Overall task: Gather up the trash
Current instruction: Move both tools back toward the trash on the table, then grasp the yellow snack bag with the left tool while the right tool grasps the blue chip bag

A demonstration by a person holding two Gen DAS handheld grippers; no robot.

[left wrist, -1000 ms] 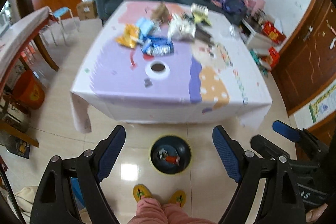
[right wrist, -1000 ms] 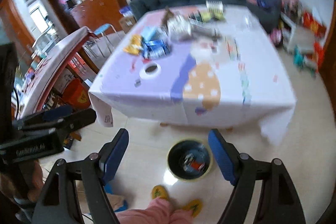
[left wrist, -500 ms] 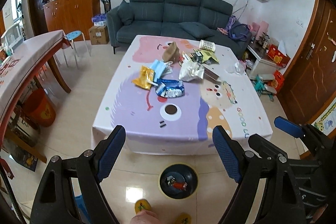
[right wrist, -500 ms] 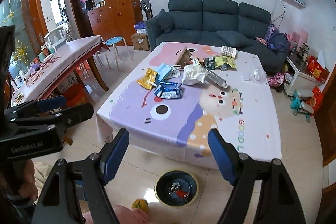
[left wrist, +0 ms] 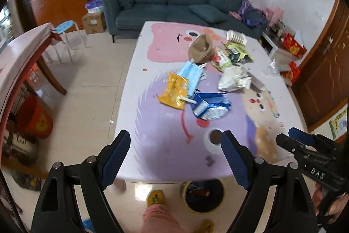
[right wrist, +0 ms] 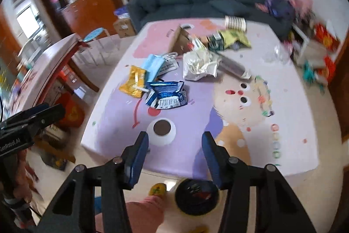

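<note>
One large tabletop (left wrist: pixel 165 152) with a cartoon cloth carries all the trash, which lies in a loose heap toward its far half. I count there one silver crumpled bag (left wrist: pixel 234 80), one blue snack wrapper (left wrist: pixel 210 107), one yellow snack packet (left wrist: pixel 175 91), one light blue face mask (left wrist: pixel 192 74), one brown paper bag (left wrist: pixel 200 48), one green packet (left wrist: pixel 234 55) and one paper cup (left wrist: pixel 236 36) lying on its side. More small pieces are in the heap, but they are too blurred to count.

On the floor, just before the near edge of the tabletop, stands one round dark bin (right wrist: pixel 196 195) with a pale rim. Some small trash with a red part lies inside it; what it is I cannot tell.

There are two grippers, both above the near edge, well apart from the heap. The left gripper (left wrist: pixel 175 162) has its fingers spread wide and nothing is between them. The right gripper (right wrist: pixel 175 158) is closing its fingers, and they also hold nothing.
</note>
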